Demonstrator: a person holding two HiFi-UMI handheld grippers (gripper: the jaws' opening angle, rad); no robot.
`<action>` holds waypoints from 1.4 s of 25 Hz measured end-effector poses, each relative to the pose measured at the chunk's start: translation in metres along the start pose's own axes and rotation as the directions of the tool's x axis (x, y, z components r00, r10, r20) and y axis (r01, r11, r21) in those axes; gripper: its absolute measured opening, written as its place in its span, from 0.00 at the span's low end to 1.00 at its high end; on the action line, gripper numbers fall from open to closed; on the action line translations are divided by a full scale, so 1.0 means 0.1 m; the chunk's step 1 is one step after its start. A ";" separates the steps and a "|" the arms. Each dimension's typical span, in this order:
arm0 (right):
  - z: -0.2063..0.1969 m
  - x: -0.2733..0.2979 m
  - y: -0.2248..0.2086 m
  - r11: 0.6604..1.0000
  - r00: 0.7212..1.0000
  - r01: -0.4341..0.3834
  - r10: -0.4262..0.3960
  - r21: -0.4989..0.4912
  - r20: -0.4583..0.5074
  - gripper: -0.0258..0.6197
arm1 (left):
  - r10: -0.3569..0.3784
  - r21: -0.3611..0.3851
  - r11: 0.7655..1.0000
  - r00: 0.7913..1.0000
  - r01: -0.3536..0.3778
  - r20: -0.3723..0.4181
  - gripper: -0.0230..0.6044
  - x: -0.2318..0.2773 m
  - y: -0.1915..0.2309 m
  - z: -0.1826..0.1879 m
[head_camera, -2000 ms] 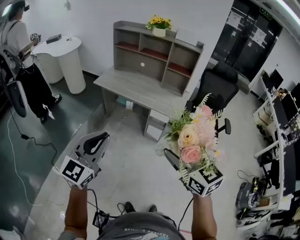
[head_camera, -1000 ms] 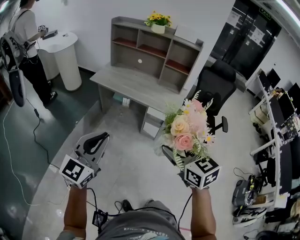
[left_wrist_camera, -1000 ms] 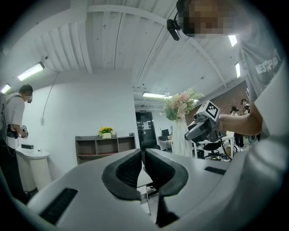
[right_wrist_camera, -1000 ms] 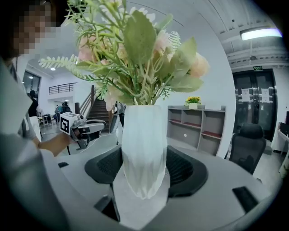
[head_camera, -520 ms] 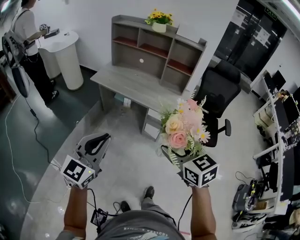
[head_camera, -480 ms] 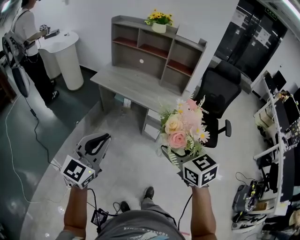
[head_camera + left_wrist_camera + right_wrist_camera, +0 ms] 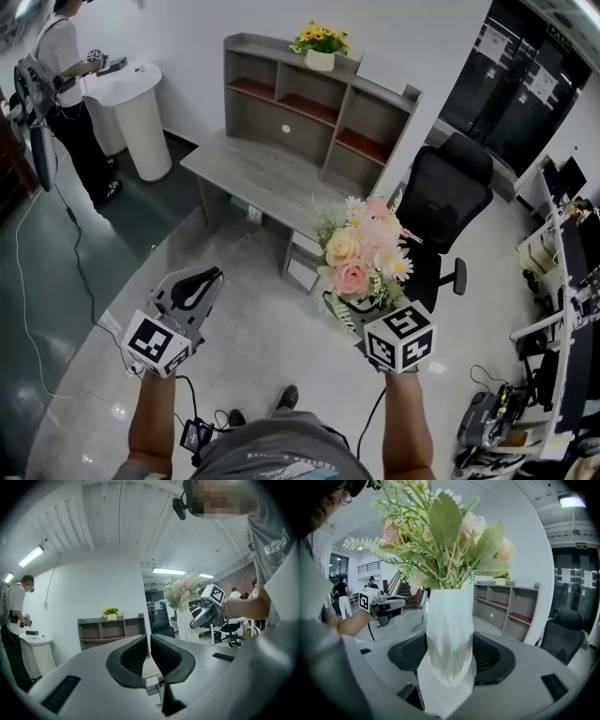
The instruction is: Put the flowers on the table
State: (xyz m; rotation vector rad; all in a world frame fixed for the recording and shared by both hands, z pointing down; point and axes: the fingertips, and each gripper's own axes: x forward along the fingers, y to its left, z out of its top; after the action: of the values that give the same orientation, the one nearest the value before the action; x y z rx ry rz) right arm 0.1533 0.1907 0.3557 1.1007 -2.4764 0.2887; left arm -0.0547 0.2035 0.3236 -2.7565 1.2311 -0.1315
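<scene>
A bouquet of pink and cream flowers [image 7: 361,255] stands upright in a white faceted vase [image 7: 450,630]. My right gripper [image 7: 352,311] is shut on the vase, one jaw pad on each side, held at about waist height over the floor. The grey wooden table [image 7: 253,173] with a shelf unit on its back edge lies ahead, some way beyond the flowers. Off to the left my left gripper [image 7: 192,283] is shut, its jaws touching with nothing between them [image 7: 149,649]. The left gripper view also shows the flowers [image 7: 180,590] and the table's shelf unit [image 7: 110,630].
A black office chair [image 7: 441,206] stands right of the table. A pot of yellow flowers [image 7: 319,47] sits on top of the shelf unit. A person [image 7: 66,84] stands at a white round counter [image 7: 131,103] far left. Desks with equipment [image 7: 562,281] line the right side.
The view has moved nearer the table, and the person's feet have stepped. The bouquet sits slightly further left in the head view. Both grippers keep their states.
</scene>
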 end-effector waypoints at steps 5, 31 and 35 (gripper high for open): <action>0.03 0.07 -0.32 0.999 0.999 -0.032 0.032 -0.021 -0.009 0.53 | 0.038 0.010 0.999 0.999 -0.038 -0.008 0.10 0.24 -0.01 0.03; 0.13 0.50 -1.21 0.999 0.999 -0.048 0.048 0.005 -0.009 0.53 | 0.028 0.027 0.999 0.999 -0.027 -0.032 0.10 1.15 0.20 -0.02; 0.30 0.70 -1.33 0.999 1.000 -0.028 0.028 0.023 -0.012 0.53 | 0.002 0.022 1.000 1.000 -0.001 -0.027 0.10 1.34 0.50 0.02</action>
State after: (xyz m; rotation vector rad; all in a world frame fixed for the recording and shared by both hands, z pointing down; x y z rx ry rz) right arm 0.2013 0.0455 0.3629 1.0710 -2.4846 0.3316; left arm -0.0015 0.0708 0.3183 -2.7436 1.2309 -0.1816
